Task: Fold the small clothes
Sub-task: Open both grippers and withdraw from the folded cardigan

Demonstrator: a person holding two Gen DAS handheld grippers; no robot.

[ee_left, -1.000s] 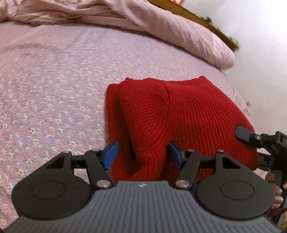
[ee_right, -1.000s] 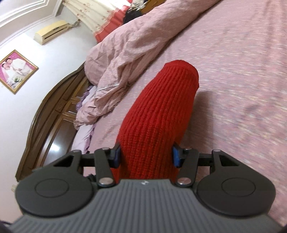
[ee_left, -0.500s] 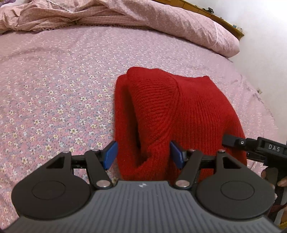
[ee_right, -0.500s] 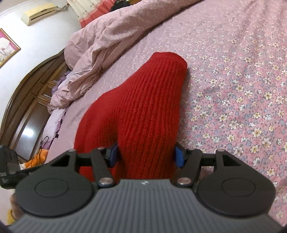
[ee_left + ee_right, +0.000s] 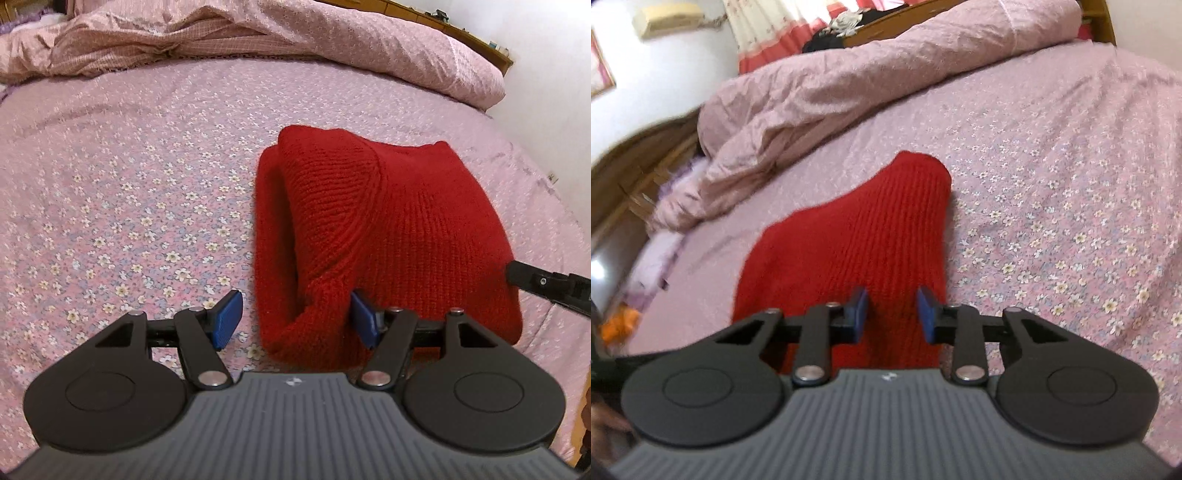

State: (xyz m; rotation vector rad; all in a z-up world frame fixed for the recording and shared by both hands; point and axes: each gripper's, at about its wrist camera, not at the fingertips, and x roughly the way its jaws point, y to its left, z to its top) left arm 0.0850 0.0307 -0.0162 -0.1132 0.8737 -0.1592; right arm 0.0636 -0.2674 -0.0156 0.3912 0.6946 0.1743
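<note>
1. The red knitted garment point(image 5: 388, 236) lies on the flowered bedsheet point(image 5: 129, 206), towards the near edge of the bed; a rumpled pink quilt point(image 5: 258, 33) is heaped well beyond it.
2. From where I stand it looks already doubled over; one rounded layer sits atop another along its left side, with a dark gap between them; so at least one fold seems done.
3. The left gripper point(image 5: 295, 317) has its jaws wide apart; the left blue pad hangs over bare sheet, clear of the wool; the right pad touches or nearly touches the near fold, I cannot tell which; nothing is clamped.
4. The right gripper point(image 5: 892, 314) sits over the garment's near end; its jaws have just been closing, and red knit fills the space between them; whether the pads press on the wool yet I cannot tell, since the picture is blurred and they seem to ride above the cloth.
5. What is left, I judge: the bundle is thick and lopsided; it wants one more fold or a flattening; no other clothes are in sight.
</note>
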